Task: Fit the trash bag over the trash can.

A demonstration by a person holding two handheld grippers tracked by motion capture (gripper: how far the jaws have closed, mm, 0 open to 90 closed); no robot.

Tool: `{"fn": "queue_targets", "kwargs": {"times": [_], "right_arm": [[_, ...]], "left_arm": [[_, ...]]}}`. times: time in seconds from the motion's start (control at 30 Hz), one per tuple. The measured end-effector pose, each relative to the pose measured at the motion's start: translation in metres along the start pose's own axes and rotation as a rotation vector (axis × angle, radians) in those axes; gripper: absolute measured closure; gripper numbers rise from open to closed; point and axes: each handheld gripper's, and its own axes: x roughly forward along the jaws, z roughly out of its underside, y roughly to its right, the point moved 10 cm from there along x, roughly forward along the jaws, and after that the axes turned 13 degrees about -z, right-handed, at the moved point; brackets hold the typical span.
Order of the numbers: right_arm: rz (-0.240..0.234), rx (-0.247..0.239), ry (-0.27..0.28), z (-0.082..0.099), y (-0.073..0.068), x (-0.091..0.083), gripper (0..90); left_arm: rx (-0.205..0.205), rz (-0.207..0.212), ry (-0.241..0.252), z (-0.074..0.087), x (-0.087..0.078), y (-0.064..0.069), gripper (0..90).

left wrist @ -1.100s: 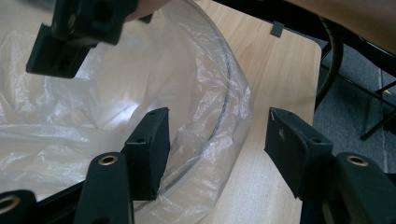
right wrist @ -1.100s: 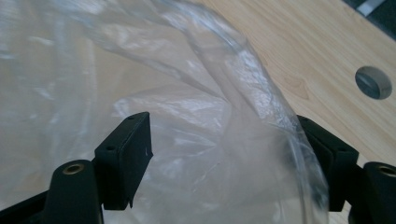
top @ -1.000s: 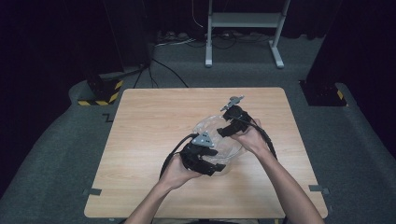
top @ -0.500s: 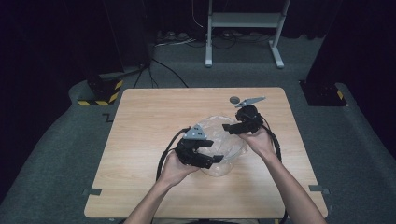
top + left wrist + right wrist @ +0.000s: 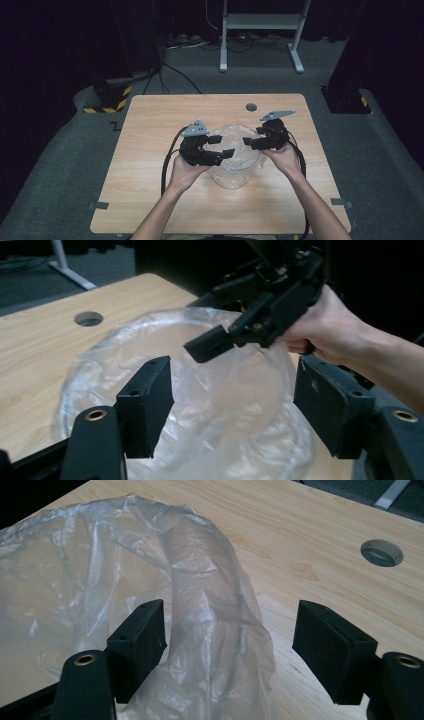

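A clear, crumpled plastic bag (image 5: pixel 235 167) lies mid-table, puffed up like a bowl. My left gripper (image 5: pixel 221 146) hovers at its left side, jaws open and pointing right. My right gripper (image 5: pixel 248 143) faces it from the right, also open. In the left gripper view my left gripper (image 5: pixel 235 407) stands over the bag (image 5: pixel 215 430), with the right gripper (image 5: pixel 260 315) and the hand holding it just beyond. In the right gripper view a raised fold of the bag (image 5: pixel 210 605) runs up between the parted jaws of my right gripper (image 5: pixel 230 642).
The wooden table (image 5: pixel 150 150) has a round cable hole (image 5: pixel 251 107) behind the bag. On the floor stand a white metal frame (image 5: pixel 260 30), cables, and a yellow-black striped block (image 5: pixel 107 102) past the table's left rear corner.
The left gripper has moved away from the person and the right one has drawn back and turned left. Both now face each other over the bag.
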Motion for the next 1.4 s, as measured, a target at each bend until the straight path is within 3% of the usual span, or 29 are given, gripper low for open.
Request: {"fn": "queue_targets", "kwargs": {"times": [0.13,0.33,0.47,0.6,0.7,0.87,1.1,1.27,1.33,1.4], "right_arm": [[-0.005,0.004,0.001,0.004,0.000,0.001,28.7],[-0.013,-0.003,0.005,0.009,-0.004,0.001,28.8],[-0.019,-0.009,0.017,0.011,-0.009,-0.001,28.8],[-0.022,-0.025,0.023,0.016,-0.014,-0.004,28.8],[-0.030,-0.029,0.034,0.017,-0.017,-0.006,28.8],[-0.058,-0.011,0.113,0.009,-0.023,-0.016,28.8],[-0.065,-0.013,0.139,0.016,-0.028,-0.023,29.0],[-0.094,-0.004,0.147,0.030,-0.026,-0.024,31.2],[-0.134,0.011,0.171,0.034,-0.028,-0.024,32.4],[-0.130,-0.009,0.175,0.034,-0.030,-0.023,33.1]], "left_arm": [[0.014,-0.011,-0.032,0.012,-0.007,-0.001,31.7],[-0.028,-0.053,-0.004,0.011,-0.018,-0.017,32.0],[-0.025,-0.080,-0.001,0.010,-0.017,-0.019,32.4],[0.007,-0.166,-0.024,0.010,-0.008,-0.028,33.1],[0.018,-0.265,-0.052,0.009,0.005,-0.042,33.4],[0.028,-0.366,-0.098,0.010,0.021,-0.056,33.2],[0.043,-0.411,-0.178,0.021,0.040,-0.064,33.1],[0.019,-0.415,-0.173,0.025,0.046,-0.071,34.7],[0.006,-0.421,-0.179,0.029,0.047,-0.074,35.2],[0.001,-0.420,-0.186,0.032,0.048,-0.076,35.3]]}}
